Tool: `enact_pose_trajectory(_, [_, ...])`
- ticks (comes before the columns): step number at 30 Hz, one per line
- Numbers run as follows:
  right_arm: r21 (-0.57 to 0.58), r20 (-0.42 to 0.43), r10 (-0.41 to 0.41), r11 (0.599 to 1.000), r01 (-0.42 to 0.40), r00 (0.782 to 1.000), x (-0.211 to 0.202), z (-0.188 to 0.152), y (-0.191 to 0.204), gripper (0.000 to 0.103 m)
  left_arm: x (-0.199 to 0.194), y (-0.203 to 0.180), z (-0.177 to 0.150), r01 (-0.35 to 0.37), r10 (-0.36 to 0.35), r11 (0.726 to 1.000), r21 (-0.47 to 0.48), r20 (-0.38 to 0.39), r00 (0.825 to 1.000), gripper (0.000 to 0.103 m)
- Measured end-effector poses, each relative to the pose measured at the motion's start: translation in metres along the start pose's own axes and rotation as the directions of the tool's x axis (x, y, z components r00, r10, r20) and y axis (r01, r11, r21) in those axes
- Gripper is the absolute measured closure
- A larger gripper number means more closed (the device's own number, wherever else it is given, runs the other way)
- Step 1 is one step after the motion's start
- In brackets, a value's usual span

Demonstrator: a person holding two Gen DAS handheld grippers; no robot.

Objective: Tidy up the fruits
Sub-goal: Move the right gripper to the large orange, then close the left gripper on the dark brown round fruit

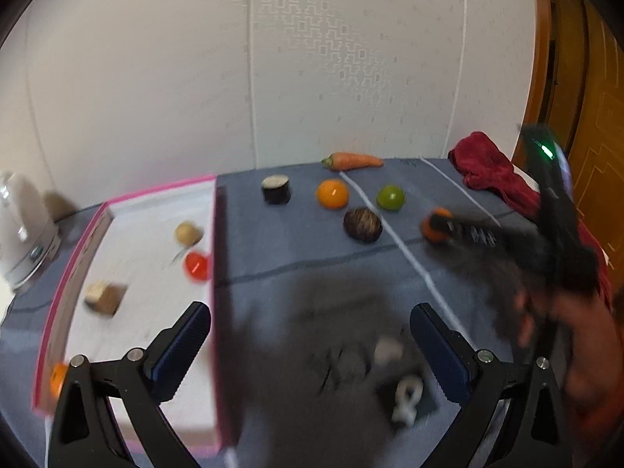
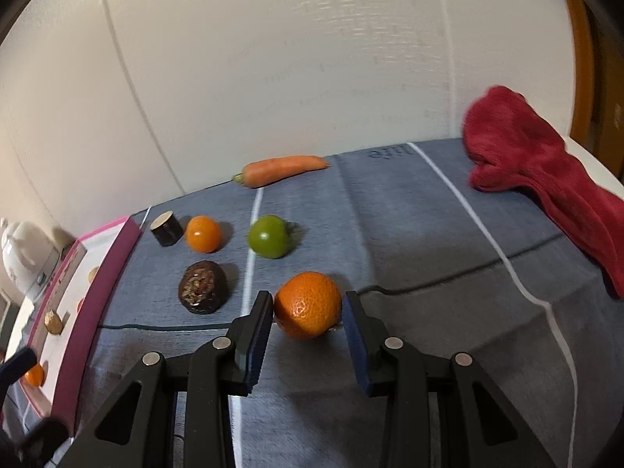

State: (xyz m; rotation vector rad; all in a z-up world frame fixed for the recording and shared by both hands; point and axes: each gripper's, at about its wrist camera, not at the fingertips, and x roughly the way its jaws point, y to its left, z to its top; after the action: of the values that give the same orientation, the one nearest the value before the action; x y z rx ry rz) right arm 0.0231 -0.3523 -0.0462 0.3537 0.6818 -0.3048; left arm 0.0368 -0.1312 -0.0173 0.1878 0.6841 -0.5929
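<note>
A mandarin orange (image 2: 308, 304) lies on the blue cloth between the fingers of my right gripper (image 2: 308, 312); the jaws stand close around it, and a small gap shows on the right side. The left wrist view shows it too (image 1: 435, 228), with the right gripper (image 1: 448, 226) around it. An orange tomato (image 2: 202, 234), a green tomato (image 2: 269, 236), a dark brown fruit (image 2: 202, 286), a dark cut piece (image 2: 167, 229) and a carrot (image 2: 280, 169) lie beyond. My left gripper (image 1: 310, 335) is open and empty above the pink-rimmed box's (image 1: 216, 234) right wall.
The box holds a red fruit (image 1: 196, 265), a tan round fruit (image 1: 188, 233), a cube-shaped piece (image 1: 103, 296) and an orange fruit (image 1: 58, 378). A red towel (image 2: 546, 171) lies at the right. A white kettle (image 1: 23, 230) stands at the left. A wall rises behind.
</note>
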Motion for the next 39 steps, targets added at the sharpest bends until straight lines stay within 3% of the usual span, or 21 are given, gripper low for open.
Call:
enact_pose_trajectory(8, [0.041, 0.019, 0.003, 0.999, -0.004, 1.000, -0.006, 0.001, -0.009, 0.067, 0.074, -0.022, 0.047, -0.060, 0.060, 0.998, 0.007, -0.079, 0.995, 0.000])
enact_pose_trajectory(15, [0.080, 0.050, 0.006, 0.997, -0.010, 0.999, -0.015, 0.000, -0.017, 0.069, 0.111, -0.042, 0.062, -0.036, 0.041, 0.997, 0.066, -0.080, 0.996, 0.006])
enact_pose_trajectory(21, [0.078, 0.060, 0.014, 0.997, -0.018, 0.998, -0.017, 0.001, -0.015, 0.070, 0.135, -0.051, 0.064, -0.024, 0.037, 0.994, 0.104, -0.122, 0.992, 0.031])
enact_pose_trajectory(26, [0.082, 0.053, 0.017, 0.996, -0.021, 0.998, -0.016, 0.001, -0.015, 0.070, 0.142, -0.054, 0.063, 0.018, -0.001, 0.993, 0.114, -0.142, 0.990, 0.060])
enact_pose_trajectory(33, [0.079, 0.056, 0.013, 0.997, -0.017, 0.998, -0.017, 0.002, -0.015, 0.070, 0.137, -0.047, 0.063, 0.017, -0.006, 0.996, 0.084, -0.138, 0.990, 0.060])
enact_pose_trajectory(39, [0.062, 0.072, -0.002, 0.998, -0.003, 0.997, -0.021, 0.002, -0.011, 0.070, 0.114, -0.038, 0.058, -0.008, 0.012, 0.998, 0.058, -0.062, 0.998, 0.060])
